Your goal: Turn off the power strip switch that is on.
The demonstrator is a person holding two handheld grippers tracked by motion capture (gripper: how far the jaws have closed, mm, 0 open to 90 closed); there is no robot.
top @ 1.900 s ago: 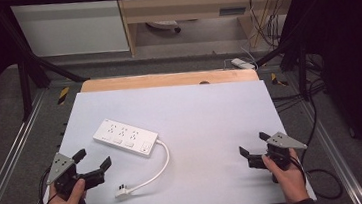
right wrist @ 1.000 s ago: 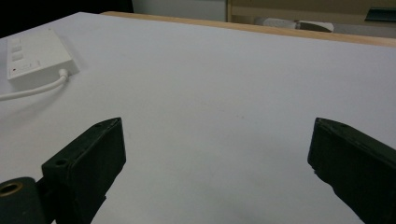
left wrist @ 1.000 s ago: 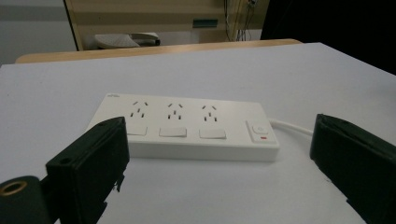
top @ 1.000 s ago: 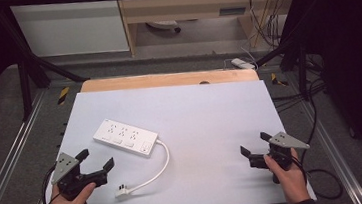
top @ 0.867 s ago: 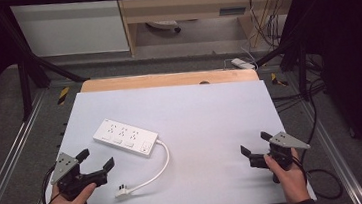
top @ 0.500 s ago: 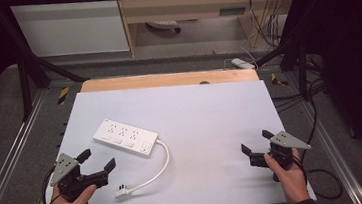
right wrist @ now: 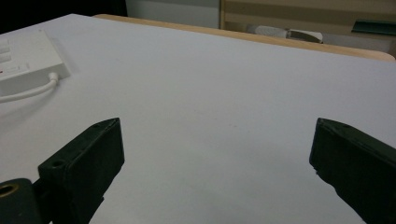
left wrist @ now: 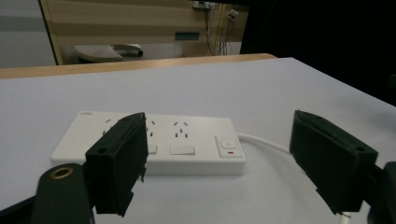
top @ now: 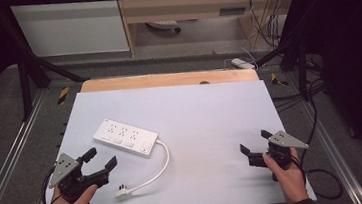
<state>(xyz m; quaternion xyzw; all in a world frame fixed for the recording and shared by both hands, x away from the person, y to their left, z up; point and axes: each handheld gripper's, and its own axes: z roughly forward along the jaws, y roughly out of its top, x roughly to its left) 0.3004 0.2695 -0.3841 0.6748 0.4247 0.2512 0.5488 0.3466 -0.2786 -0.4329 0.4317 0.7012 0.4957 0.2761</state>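
Note:
A white power strip [top: 126, 137] lies on the white tabletop [top: 205, 114], left of centre. Its white cable [top: 161, 165] curls to a plug [top: 122, 192] near the front edge. My left gripper [top: 100, 159] is held at the front left, just left of the plug. It is open and its jaws have just been closing a little, with nothing between them. In the left gripper view the left gripper [left wrist: 219, 140] faces the power strip [left wrist: 187, 135] a short way ahead. At the front right my right gripper [top: 256, 142] is open and empty. The right gripper view shows the right gripper [right wrist: 215, 135] over bare table, with the power strip [right wrist: 23, 60] far left.
A wooden strip [top: 167, 79] runs along the table's far edge. Metal rails [top: 13, 158] flank both sides. Black cables [top: 322, 179] trail off the right side. Cabinets and floor clutter stand beyond the table.
The left gripper's jaws stand slightly narrower than half a second ago. Both hands have barely shifted.

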